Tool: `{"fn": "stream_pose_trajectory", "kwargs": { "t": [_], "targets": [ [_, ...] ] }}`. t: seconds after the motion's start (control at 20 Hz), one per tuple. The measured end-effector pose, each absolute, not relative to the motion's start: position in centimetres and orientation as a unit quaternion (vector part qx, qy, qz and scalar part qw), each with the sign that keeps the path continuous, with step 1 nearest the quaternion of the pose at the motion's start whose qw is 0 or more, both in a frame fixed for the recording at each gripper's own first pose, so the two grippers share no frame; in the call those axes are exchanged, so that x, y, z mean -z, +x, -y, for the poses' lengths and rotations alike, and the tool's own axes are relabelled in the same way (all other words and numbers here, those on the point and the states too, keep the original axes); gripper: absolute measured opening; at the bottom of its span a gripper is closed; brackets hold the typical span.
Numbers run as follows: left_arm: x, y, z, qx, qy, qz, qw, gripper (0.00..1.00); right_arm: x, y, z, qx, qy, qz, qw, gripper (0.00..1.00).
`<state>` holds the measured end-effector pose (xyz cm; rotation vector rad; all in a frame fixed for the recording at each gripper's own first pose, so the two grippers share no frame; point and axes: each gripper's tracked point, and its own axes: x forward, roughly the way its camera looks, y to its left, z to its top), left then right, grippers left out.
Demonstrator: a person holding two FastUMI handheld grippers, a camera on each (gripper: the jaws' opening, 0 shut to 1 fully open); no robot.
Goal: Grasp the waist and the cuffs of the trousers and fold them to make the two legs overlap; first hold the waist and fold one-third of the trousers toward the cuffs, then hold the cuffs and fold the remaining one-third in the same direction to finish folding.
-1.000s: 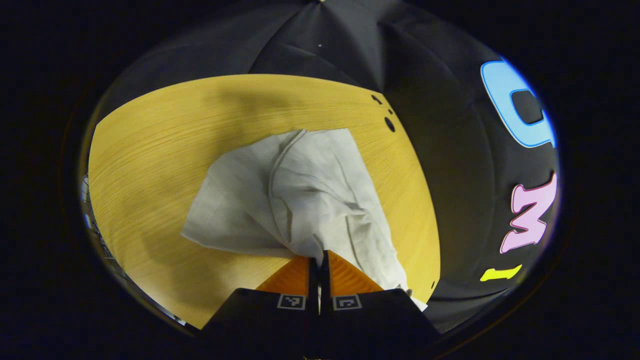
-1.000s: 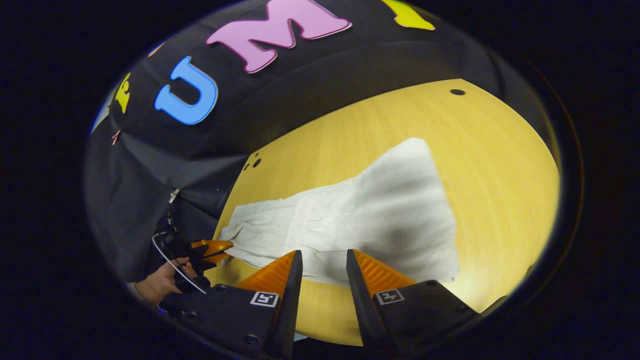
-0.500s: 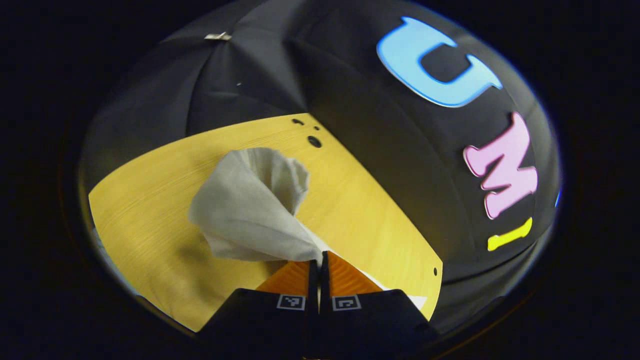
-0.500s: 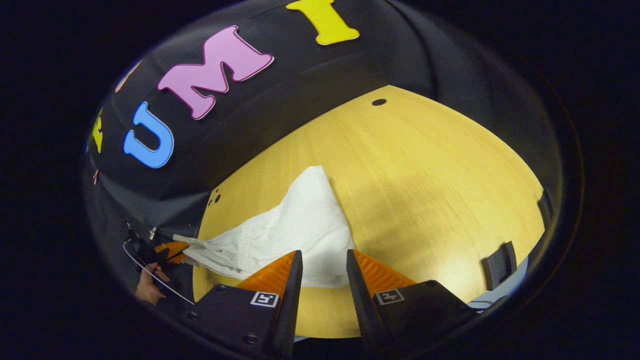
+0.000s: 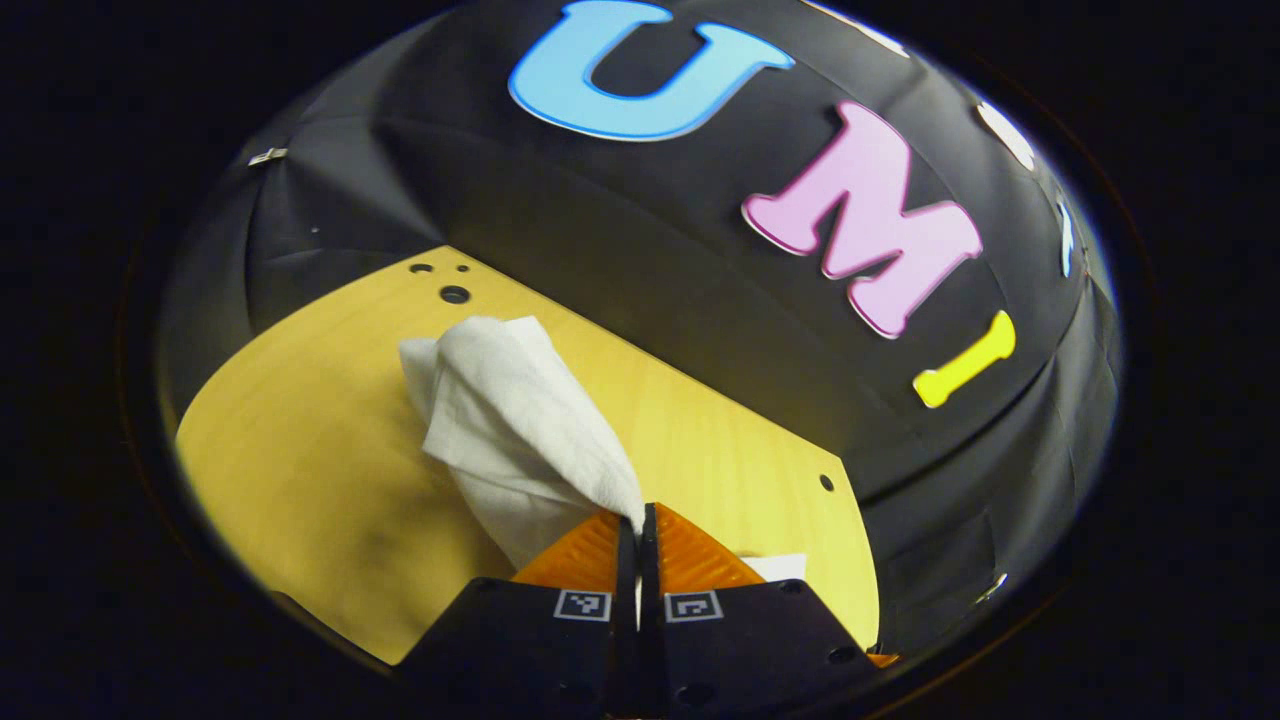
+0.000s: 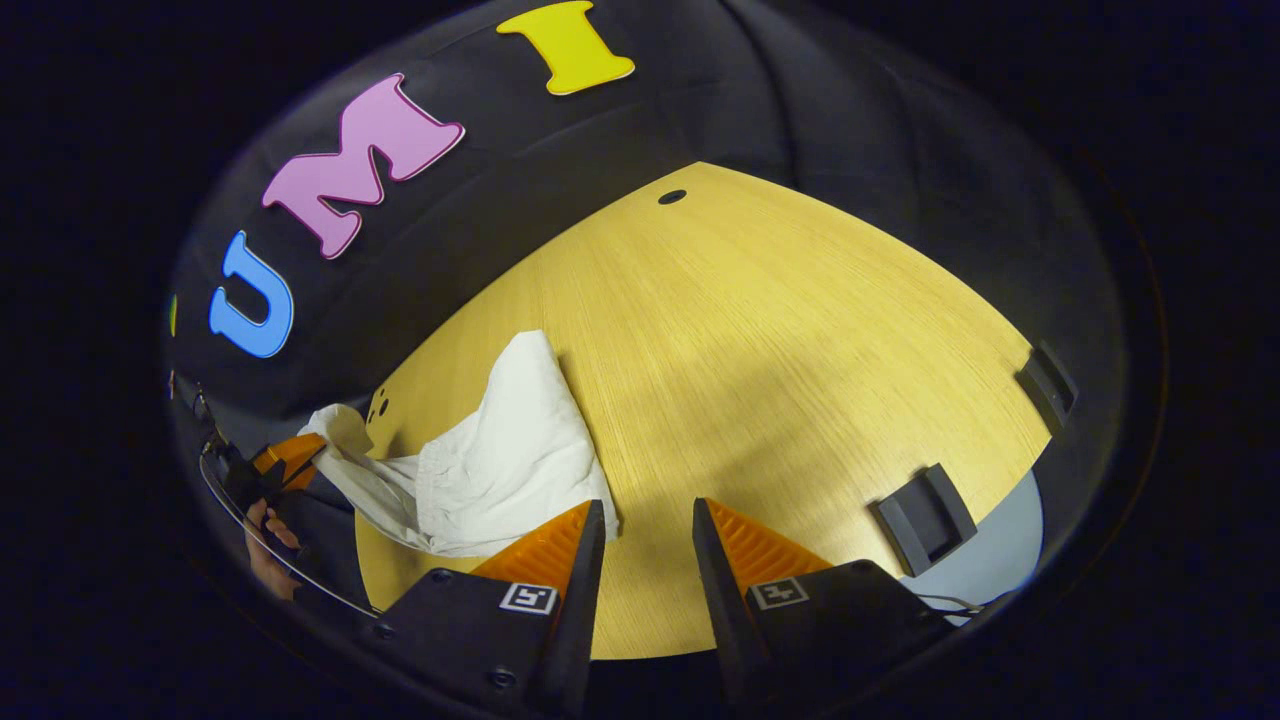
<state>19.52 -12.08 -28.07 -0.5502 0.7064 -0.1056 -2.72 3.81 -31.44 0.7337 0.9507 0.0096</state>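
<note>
Since the earlier frames the trousers [image 5: 520, 430] have been gathered from a flat spread into a bunched, lifted drape, and both views have swung toward the booth wall. The table [image 6: 800, 340] is the largest element: a pale wood top with small holes near its far corners and two dark brackets [image 6: 925, 518] at the near edge. The trousers lie at the table's left part in the right gripper view [image 6: 490, 470], one end raised off the surface. The left gripper [image 5: 638, 522] has its fingers pressed together on a corner of the cloth, probably a waist or cuff edge, lifting it to carry one leg over the other. The right gripper [image 6: 648, 525] stands spread, holding nothing, just beside the cloth's near edge.
</note>
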Motion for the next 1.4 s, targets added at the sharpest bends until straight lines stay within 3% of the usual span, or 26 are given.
{"fn": "stream_pose_trajectory", "kwargs": {
  "t": [0.3, 0.55, 0.85, 0.95, 1.0, 1.05, 1.15, 1.35, 1.4],
  "targets": [
    [30.1, 18.3, 21.7, 0.149, -0.159, -0.369, 0.904, 0.06, 32.1, -3.7, -0.1, 0.027, 0.354, -0.442, 0.824, 0.55],
    [35.2, 14.3, 27.2, 0.23, -0.002, -0.405, 0.885, 0.05, 33.7, -4.7, 2.1, 0.055, 0.358, -0.455, 0.813, 0.55],
    [38.2, 11.0, 28.5, 0.291, 0.171, -0.371, 0.865, 0.06, 34.7, -4.1, 2.7, 0.064, 0.365, -0.474, 0.799, 0.55],
    [38.3, 9.3, 29.4, 0.317, 0.174, -0.367, 0.857, 0.17, 34.6, -3.3, 2.2, 0.057, 0.373, -0.471, 0.797, 0.55],
    [38.1, 8.8, 29.7, 0.324, 0.172, -0.364, 0.856, 0.31, 34.5, -3.0, 2.0, 0.053, 0.373, -0.47, 0.798, 0.55],
    [38.0, 8.7, 29.5, 0.321, 0.173, -0.359, 0.859, 0.52, 34.1, -2.5, 1.7, 0.043, 0.371, -0.466, 0.802, 0.55],
    [37.3, 8.3, 29.7, 0.312, 0.153, -0.362, 0.865, 0.64, 32.8, -1.0, 0.3, 0.015, 0.37, -0.452, 0.811, 0.55],
    [35.1, 8.7, 28.7, 0.293, 0.11, -0.361, 0.878, 0.7, 31.9, -0.6, -1.8, -0.012, 0.351, -0.461, 0.815, 0.55],
    [34.5, 8.8, 28.2, 0.287, 0.096, -0.361, 0.882, 0.71, 31.8, -0.5, -2.5, -0.019, 0.345, -0.464, 0.815, 0.5]
  ]
}}
